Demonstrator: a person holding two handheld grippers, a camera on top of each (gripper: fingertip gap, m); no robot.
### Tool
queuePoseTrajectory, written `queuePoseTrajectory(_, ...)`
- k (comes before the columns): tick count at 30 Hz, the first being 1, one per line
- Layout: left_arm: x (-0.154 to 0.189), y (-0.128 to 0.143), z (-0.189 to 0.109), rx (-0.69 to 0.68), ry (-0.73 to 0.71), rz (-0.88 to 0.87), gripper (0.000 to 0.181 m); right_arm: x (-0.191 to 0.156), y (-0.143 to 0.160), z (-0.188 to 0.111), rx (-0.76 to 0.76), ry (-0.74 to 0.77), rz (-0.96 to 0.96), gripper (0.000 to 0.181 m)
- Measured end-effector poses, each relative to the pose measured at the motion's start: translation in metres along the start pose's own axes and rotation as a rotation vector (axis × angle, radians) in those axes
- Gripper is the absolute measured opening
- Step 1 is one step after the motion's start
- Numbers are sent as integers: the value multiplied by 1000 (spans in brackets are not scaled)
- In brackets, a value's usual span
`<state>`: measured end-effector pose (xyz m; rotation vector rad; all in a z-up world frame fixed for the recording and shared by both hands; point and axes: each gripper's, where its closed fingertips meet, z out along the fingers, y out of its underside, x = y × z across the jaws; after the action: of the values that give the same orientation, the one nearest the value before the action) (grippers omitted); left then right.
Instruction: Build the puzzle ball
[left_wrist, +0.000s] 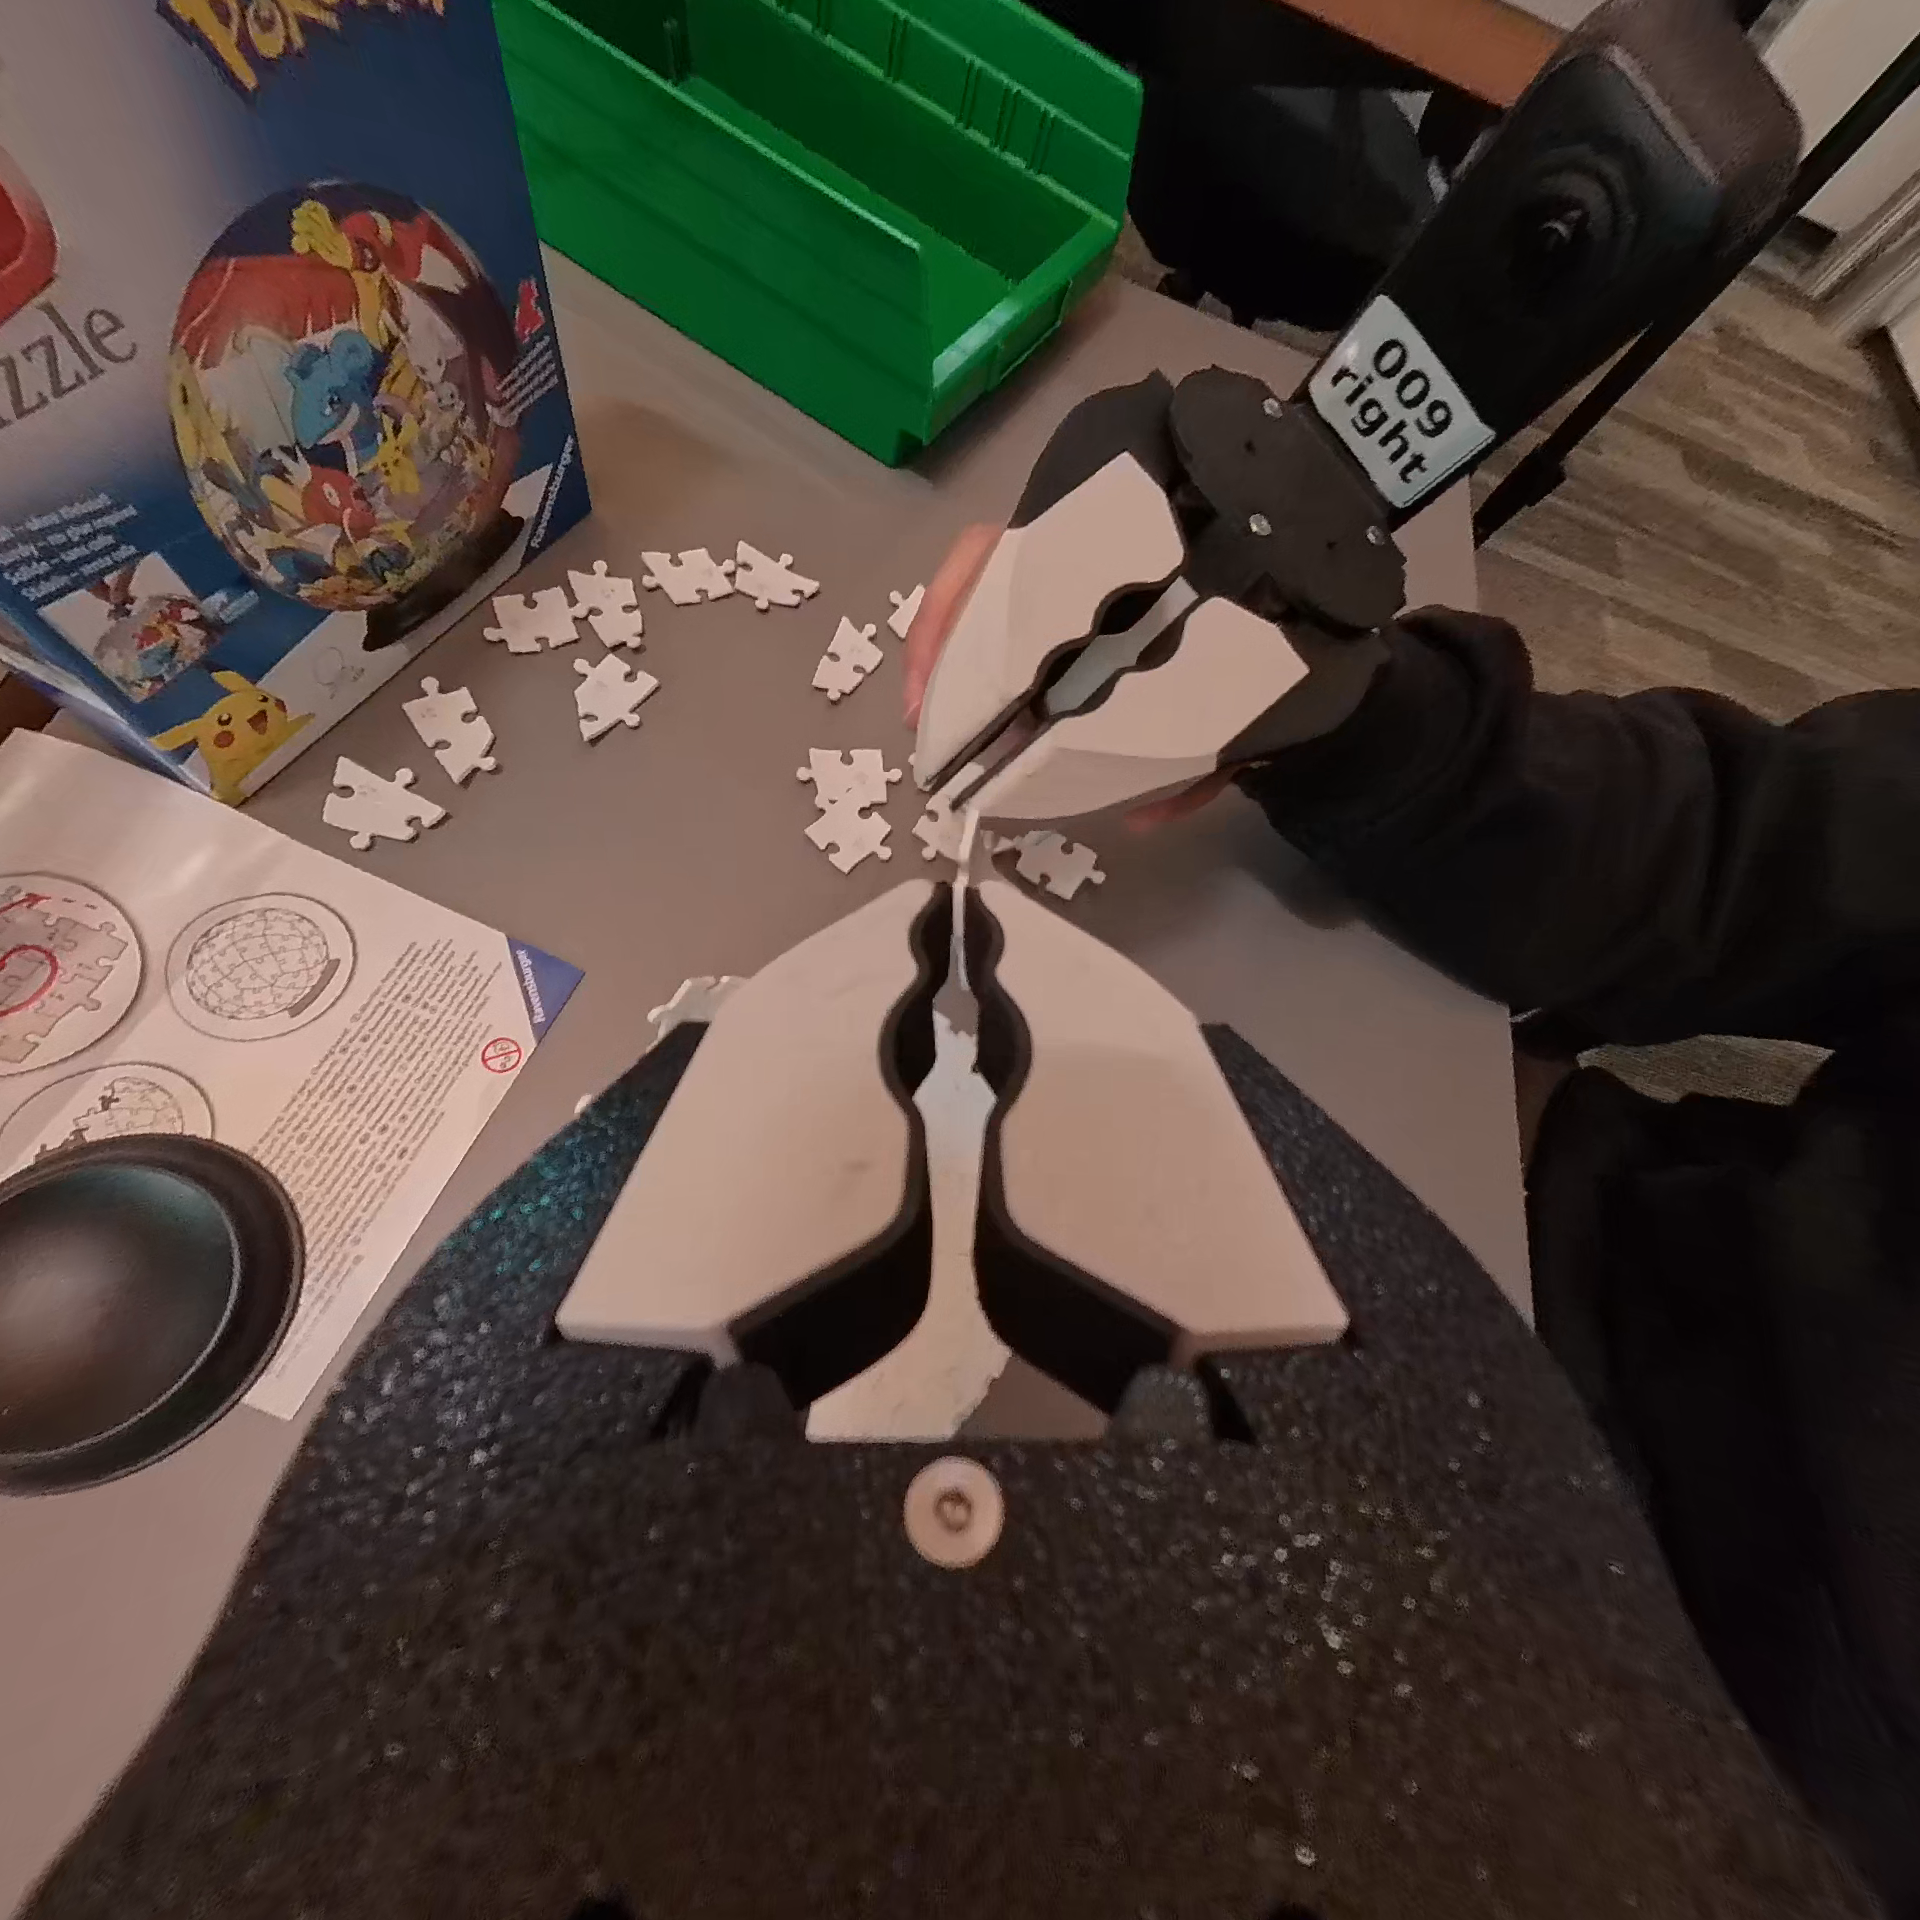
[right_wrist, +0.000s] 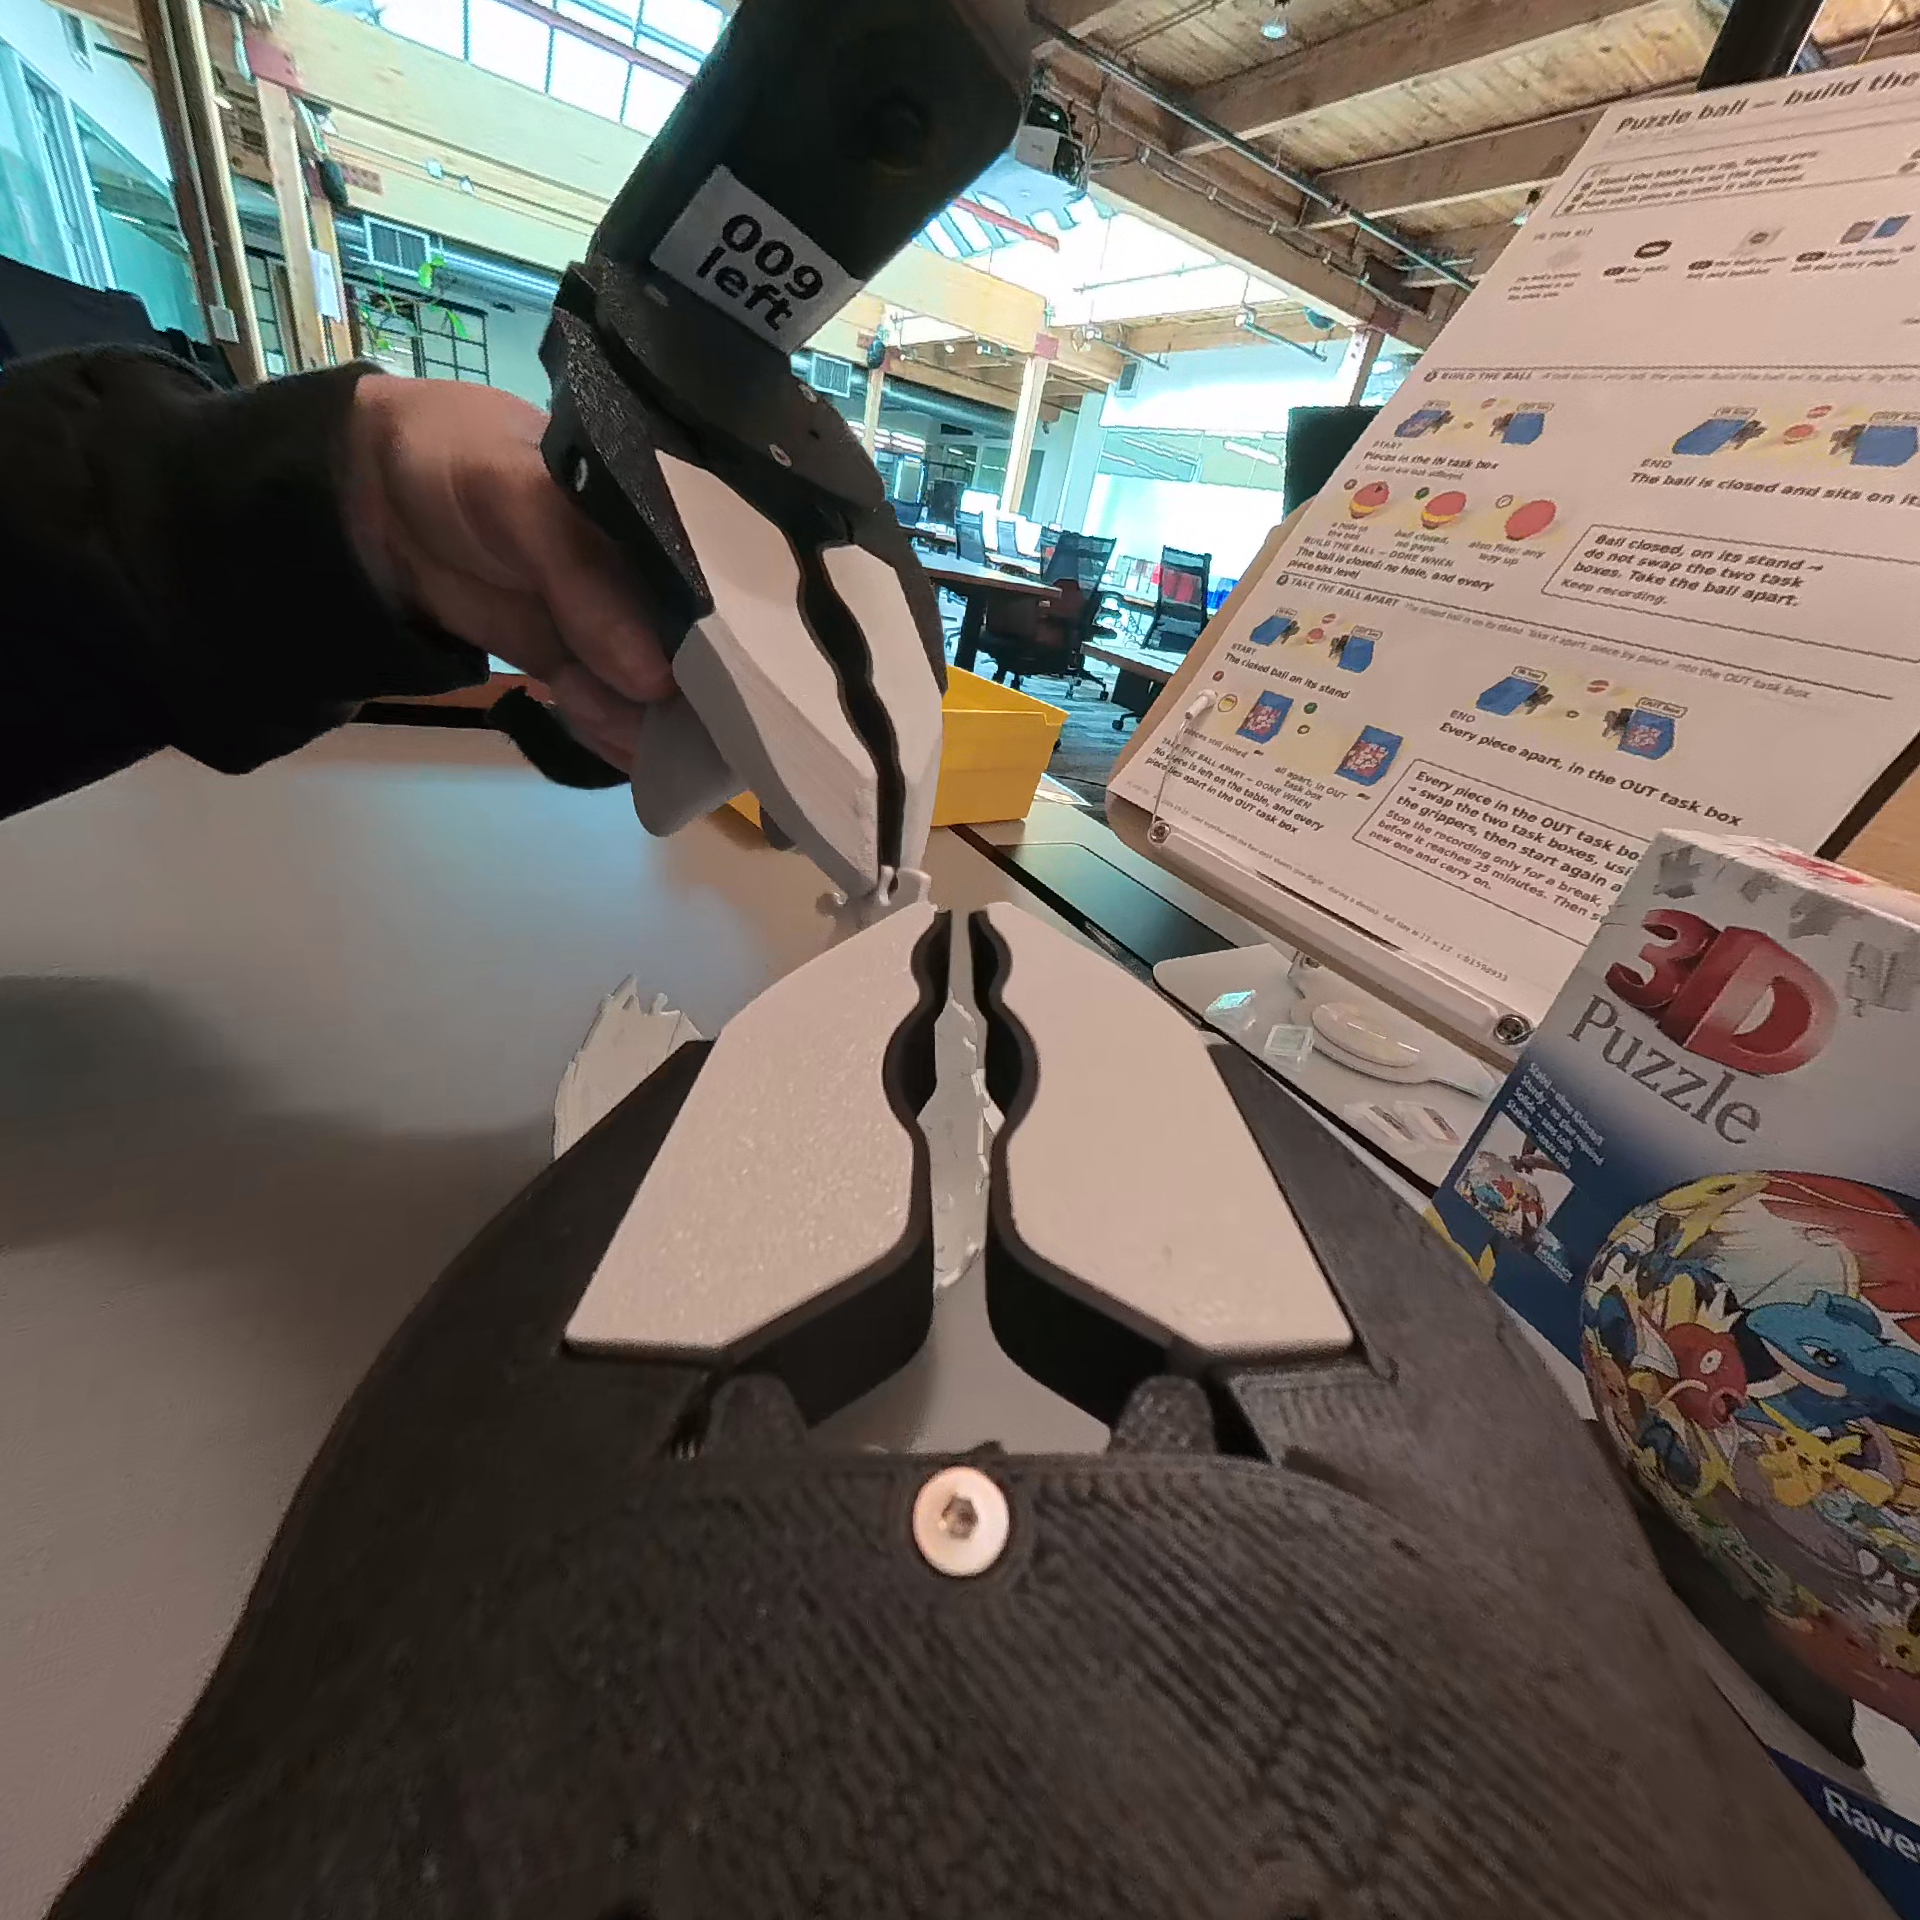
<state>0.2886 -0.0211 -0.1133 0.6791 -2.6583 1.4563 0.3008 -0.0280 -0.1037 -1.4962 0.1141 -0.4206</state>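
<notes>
1. The left gripper has a rough, speckled black printed-plastic body with smooth matt white finger faces.
2. The loose puzzle pieces look matt white plastic.
3. The green bin is glossy plastic.
4. The puzzle box is shiny printed card.
5. The instruction sheet is paper.
6. The table is smooth, matt grey.

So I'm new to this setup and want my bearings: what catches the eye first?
Mid-frame, the left hand-held gripper and right hand-held gripper meet tip to tip, each pinching a white puzzle piece. More loose pieces scatter on the grey table, with the colourful puzzle box and a green bin behind.
</notes>
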Motion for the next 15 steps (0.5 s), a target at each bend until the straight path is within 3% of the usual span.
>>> queuePoseTrajectory(9, -3, 2, 1, -36, -10, 1, 1, 0, 4, 2, -18, 6, -8, 0)
queuePoseTrajectory(15, -8, -2, 0, 24, -37, -38, 1, 5, 6, 1, -14, 28, 33, 8)
